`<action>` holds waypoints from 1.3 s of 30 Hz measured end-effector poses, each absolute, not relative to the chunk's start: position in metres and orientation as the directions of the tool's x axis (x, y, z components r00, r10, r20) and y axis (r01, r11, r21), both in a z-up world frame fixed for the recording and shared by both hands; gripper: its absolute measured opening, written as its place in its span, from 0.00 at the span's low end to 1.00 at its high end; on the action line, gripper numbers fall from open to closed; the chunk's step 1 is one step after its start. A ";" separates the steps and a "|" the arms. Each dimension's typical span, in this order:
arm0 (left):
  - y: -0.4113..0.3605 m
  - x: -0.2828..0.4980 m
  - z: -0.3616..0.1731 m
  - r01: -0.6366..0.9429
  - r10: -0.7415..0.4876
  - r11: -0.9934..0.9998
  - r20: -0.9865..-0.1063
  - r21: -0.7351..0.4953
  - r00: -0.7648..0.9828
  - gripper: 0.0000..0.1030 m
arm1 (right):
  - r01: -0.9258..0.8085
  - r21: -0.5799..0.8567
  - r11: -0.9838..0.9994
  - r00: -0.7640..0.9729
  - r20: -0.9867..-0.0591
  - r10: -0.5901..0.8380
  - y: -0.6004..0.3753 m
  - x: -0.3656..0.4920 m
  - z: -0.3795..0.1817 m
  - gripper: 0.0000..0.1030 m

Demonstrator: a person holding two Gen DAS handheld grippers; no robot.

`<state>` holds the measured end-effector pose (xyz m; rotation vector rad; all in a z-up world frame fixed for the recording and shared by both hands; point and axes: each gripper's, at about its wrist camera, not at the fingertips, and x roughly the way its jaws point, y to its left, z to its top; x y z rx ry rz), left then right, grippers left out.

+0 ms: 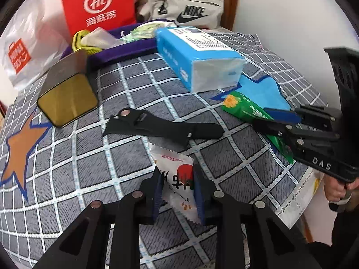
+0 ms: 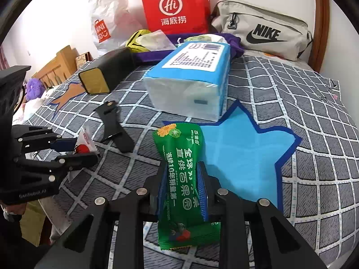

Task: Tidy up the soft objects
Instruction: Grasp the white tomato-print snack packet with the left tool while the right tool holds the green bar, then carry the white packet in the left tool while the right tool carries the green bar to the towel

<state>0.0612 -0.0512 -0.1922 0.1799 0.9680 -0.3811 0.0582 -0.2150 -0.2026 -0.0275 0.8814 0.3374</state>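
Note:
A white snack packet (image 1: pixel 172 163) with a red fruit print stands pinched between the blue pads of my left gripper (image 1: pixel 177 172), which is shut on it just above the checked bedspread (image 1: pixel 125 179). My right gripper (image 2: pixel 182 165) is shut on the middle of a green snack packet (image 2: pixel 179 143), which is squeezed at the waist, over a blue star patch (image 2: pixel 242 157). Each wrist view also shows the other hand: the right gripper (image 1: pixel 260 116) with the green packet (image 1: pixel 240 104), and the left gripper (image 2: pixel 86 151) with the white packet (image 2: pixel 86 140).
A blue tissue pack (image 1: pixel 193 53), a black box with a gold end (image 1: pixel 67 94) and a loose black plastic part (image 1: pixel 161 125) lie on the bed. Behind them are a purple cloth (image 1: pixel 125 51), a red paper bag (image 1: pixel 98 4), a beige Nike bag (image 1: pixel 184 6) and a white plastic bag (image 1: pixel 24 47).

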 end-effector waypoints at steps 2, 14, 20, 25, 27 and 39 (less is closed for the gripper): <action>-0.043 0.063 -0.189 0.370 -0.234 0.928 -0.829 -0.035 0.508 0.22 | -0.301 0.122 0.946 0.587 -0.758 0.284 -0.214 0.057 -0.198 0.24; -0.007 0.071 -0.145 0.265 -0.209 0.962 -0.790 -0.061 0.577 0.22 | -0.307 0.174 0.936 0.604 -0.724 0.333 -0.216 0.058 -0.158 0.24; 0.003 0.082 -0.123 0.226 -0.202 0.971 -0.772 -0.077 0.603 0.22 | -0.302 0.173 0.937 0.617 -0.714 0.330 -0.217 0.066 -0.134 0.24; 0.013 0.095 -0.106 0.193 -0.200 0.976 -0.752 -0.099 0.628 0.22 | -0.313 0.154 0.937 0.637 -0.698 0.327 -0.215 0.076 -0.115 0.25; 0.018 0.101 -0.100 0.178 -0.202 0.977 -0.745 -0.113 0.635 0.22 | -0.316 0.151 0.937 0.643 -0.692 0.329 -0.215 0.083 -0.108 0.25; 0.041 0.137 -0.077 0.131 -0.240 0.970 -0.724 -0.204 0.647 0.22 | -0.345 0.139 0.928 0.657 -0.671 0.344 -0.202 0.128 -0.083 0.25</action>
